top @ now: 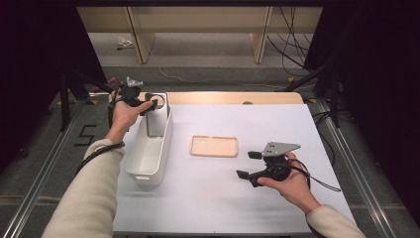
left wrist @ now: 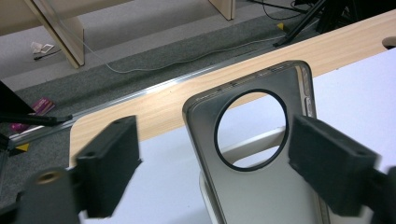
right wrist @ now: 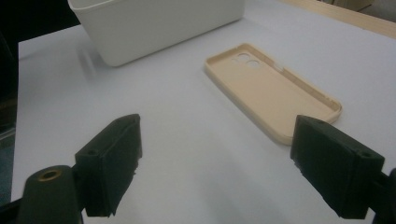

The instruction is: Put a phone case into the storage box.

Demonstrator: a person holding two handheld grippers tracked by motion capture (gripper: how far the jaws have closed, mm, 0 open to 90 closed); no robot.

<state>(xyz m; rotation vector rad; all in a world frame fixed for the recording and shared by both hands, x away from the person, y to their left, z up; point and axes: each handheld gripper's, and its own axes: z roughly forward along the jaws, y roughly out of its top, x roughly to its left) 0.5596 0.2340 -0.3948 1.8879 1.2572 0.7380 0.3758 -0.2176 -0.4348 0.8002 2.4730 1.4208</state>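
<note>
A grey phone case (top: 157,118) with a large round camera hole stands upright in the far end of a long white bin (top: 143,163). My left gripper (top: 152,103) is at the case's top, open. In the left gripper view the grey phone case (left wrist: 261,191) rises between the jaws of my left gripper (left wrist: 215,154); the left pad is well clear of it and the right pad is beside its edge. A beige phone case (top: 214,146) lies flat, hollow side up, mid-table. My right gripper (top: 247,164) hovers open to its right, empty. The right gripper view has the beige case (right wrist: 271,93) ahead of my right gripper (right wrist: 217,154).
A white sheet (top: 223,198) covers the table, with a bare wooden strip (top: 233,97) along the far edge. The white bin (right wrist: 154,28) stands to the left of the beige case. Cables and stand legs lie on the floor beyond the table.
</note>
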